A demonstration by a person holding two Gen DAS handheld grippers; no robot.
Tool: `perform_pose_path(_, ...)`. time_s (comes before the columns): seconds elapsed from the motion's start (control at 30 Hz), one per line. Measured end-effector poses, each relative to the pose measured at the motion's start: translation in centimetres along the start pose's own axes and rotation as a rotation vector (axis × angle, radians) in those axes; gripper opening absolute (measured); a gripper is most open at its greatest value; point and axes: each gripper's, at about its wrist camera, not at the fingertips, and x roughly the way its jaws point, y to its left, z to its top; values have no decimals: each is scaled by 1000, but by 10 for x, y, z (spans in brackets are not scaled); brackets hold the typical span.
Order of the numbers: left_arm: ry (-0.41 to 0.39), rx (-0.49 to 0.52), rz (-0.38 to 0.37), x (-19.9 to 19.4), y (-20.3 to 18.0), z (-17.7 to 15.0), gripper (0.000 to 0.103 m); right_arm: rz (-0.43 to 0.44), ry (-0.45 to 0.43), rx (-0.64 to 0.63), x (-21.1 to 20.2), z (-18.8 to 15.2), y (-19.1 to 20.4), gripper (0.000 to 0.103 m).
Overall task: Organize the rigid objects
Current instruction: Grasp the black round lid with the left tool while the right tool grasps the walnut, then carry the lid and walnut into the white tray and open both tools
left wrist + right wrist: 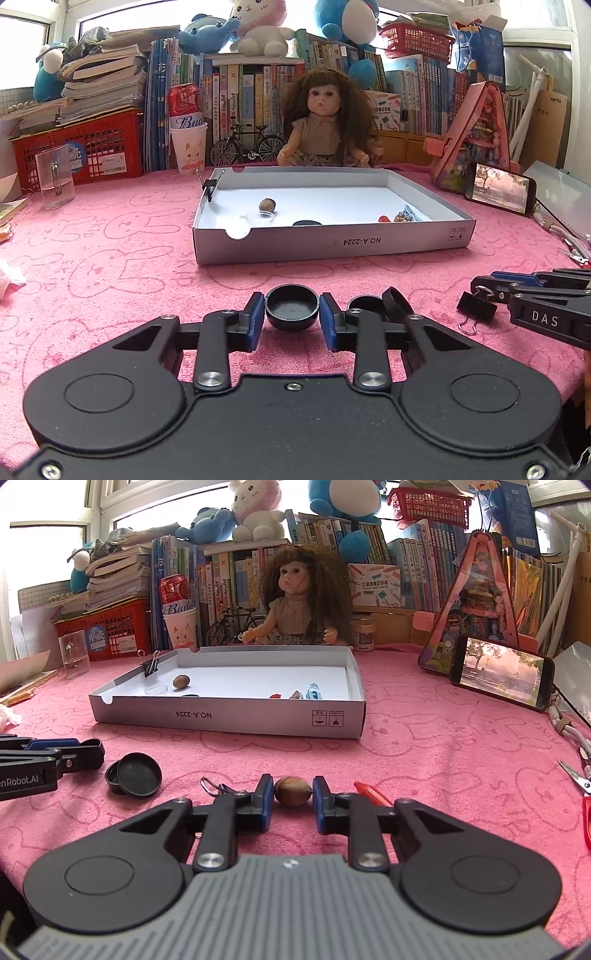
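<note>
My left gripper (292,308) is shut on a black round cap (291,307), its blue pads (258,314) touching both sides just above the pink cloth. Two more black caps (384,303) lie right of it; they also show in the right wrist view (135,774). My right gripper (293,792) has a brown nut (293,791) between its pads, which touch or nearly touch it. The white cardboard tray (332,242) stands ahead, holding a nut (267,205), a clear lid (260,217), a black cap and small trinkets. The tray shows in the right wrist view (229,716).
A black binder clip (476,306) lies by the right gripper's fingers. A red pen (371,794) and a binder clip (212,788) lie beside the right gripper. Scissors (581,790), a phone (500,672), a glass (55,177), a doll (327,118) and books surround the tray.
</note>
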Motion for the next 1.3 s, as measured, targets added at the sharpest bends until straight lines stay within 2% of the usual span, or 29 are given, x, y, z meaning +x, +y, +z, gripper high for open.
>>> perform_pose_path(0.57,-44,-44,-4,12,17,49,30,-2,-55,48,9,36,-5,27)
perform_pose_path(0.9,-60,-73,-36,47,21,88,30,21,-98,103,30,69,-10,27)
perform_pose_path(1.17,-28,-109,-39,90,24,113,30,30,-79,147,65,91,-21,27)
perform_pose_path(1.3,-2,-117,-30,113,21,118,30,8,-59,191,83,94,-26,27)
